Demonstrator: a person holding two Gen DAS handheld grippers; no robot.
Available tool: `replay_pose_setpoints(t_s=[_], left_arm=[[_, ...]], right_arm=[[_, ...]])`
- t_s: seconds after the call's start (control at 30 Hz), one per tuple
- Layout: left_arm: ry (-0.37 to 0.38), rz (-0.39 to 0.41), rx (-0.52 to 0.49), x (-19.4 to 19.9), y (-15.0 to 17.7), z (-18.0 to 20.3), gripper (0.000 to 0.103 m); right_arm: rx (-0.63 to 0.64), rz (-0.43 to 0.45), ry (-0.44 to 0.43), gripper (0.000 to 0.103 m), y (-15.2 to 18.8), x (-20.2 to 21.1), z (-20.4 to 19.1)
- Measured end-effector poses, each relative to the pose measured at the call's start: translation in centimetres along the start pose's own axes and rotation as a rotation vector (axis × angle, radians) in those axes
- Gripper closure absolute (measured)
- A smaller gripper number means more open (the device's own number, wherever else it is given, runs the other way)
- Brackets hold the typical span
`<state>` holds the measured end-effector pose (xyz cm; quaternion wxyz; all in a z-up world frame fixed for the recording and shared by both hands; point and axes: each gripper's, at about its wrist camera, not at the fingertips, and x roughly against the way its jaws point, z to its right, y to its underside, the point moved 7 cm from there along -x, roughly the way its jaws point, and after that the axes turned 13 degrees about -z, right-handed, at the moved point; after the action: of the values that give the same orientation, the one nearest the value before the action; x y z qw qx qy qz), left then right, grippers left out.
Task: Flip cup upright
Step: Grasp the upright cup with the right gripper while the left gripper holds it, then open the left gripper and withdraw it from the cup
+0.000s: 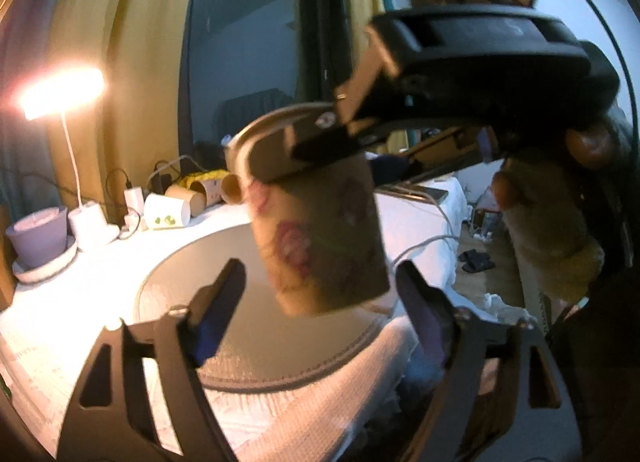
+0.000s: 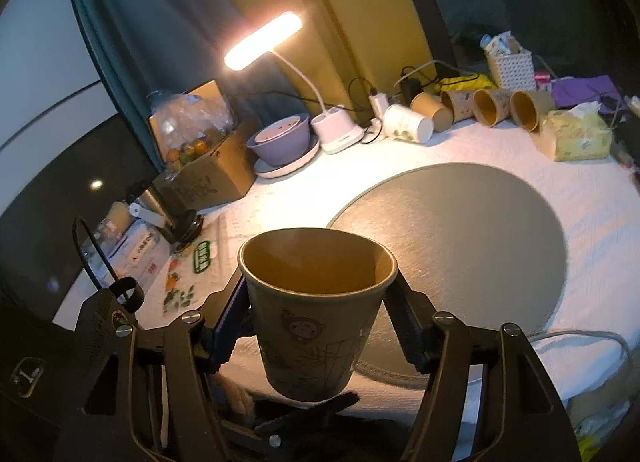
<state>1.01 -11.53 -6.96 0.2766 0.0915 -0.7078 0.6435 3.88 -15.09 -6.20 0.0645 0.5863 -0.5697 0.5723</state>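
Right tongs (image 2: 320,326) clenched on cup (image 2: 316,310), mouth up, held above grey mat (image 2: 480,230) for set-down; left tongs (image 1: 320,314) released

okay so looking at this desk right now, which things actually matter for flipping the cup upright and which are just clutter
Part of the job:
- paper cup, mouth up, clamped in the right tongs
- left tongs, open, beside the cup's base
- round grey mat

Just lying about:
- desk lamp
- purple bowl
- spare cups on their sides
- tissue pack
- white basket
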Motion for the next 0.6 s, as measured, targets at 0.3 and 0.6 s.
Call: replay_pose_setpoints(t_s=[0.3, 0.6], left_arm=[[0.004, -0.044, 0.058, -0.5, 0.3, -1.5, 0.021], [-0.032, -0.099, 0.125, -0.7, 0.4, -4.3, 0.021]], right_arm=[[0.069, 0.067, 0.169, 0.034, -1.6, 0.5, 0.1], [0.096, 0.104, 0.283, 0.034, -3.2, -0.6, 1.7]])
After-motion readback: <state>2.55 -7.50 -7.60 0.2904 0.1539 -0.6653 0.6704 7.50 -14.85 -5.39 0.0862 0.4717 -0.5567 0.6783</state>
